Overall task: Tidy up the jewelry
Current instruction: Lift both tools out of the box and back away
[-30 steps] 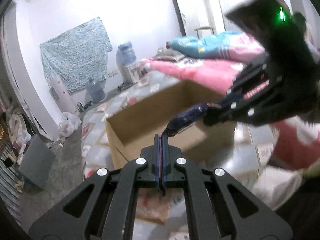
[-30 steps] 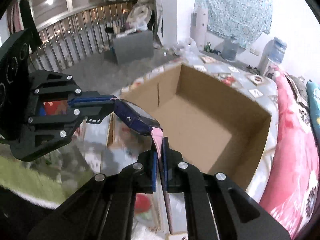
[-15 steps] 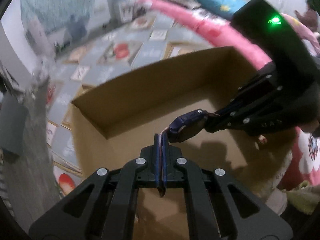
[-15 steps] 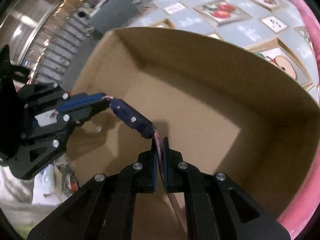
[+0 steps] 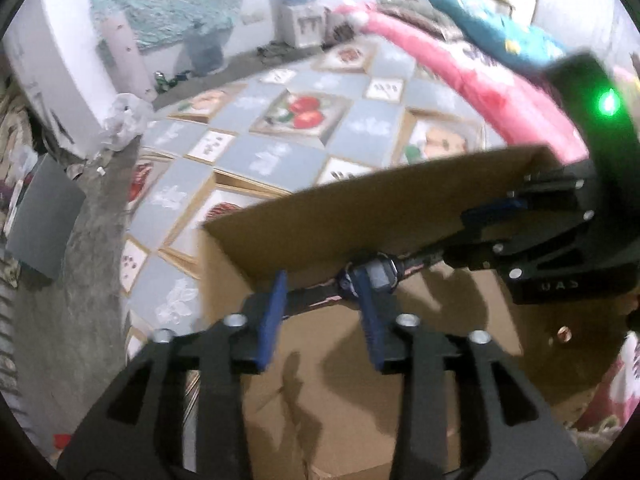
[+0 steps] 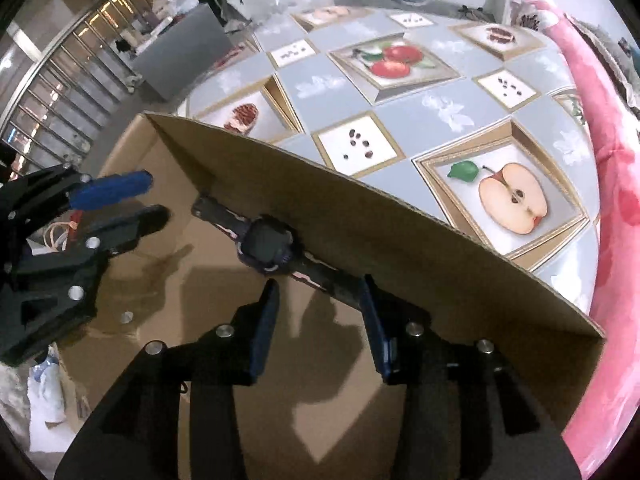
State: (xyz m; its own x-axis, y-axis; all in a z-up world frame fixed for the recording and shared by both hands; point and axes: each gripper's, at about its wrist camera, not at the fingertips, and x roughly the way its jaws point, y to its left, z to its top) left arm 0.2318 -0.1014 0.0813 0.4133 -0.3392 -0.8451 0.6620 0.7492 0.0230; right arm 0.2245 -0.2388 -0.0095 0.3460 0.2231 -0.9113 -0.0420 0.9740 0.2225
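Note:
A dark blue wristwatch [image 5: 376,276] [image 6: 266,246] lies stretched out inside the open cardboard box [image 5: 360,208] [image 6: 360,220], along the foot of its far wall. My left gripper [image 5: 319,282] [image 6: 156,196] hangs over the box with its jaws opening. One strap end shows in the gap, and neither pad touches it. My right gripper [image 6: 319,284] [image 5: 452,236] is also over the box with its jaws opening. The other strap end runs between its fingers, free of the pads. The two grippers face each other across the watch.
The box stands on a table with a grey cloth printed with fruit pictures [image 6: 400,60] [image 5: 280,152]. A pink blanket [image 6: 612,140] [image 5: 460,68] lies beyond it. A water dispenser [image 5: 298,12], a grey board [image 5: 40,216] and a metal railing [image 6: 48,92] stand on the floor around.
Both grippers came down over the box holding the watch by its strap ends, then opened. The watch has left their grip and now lies by the far wall.

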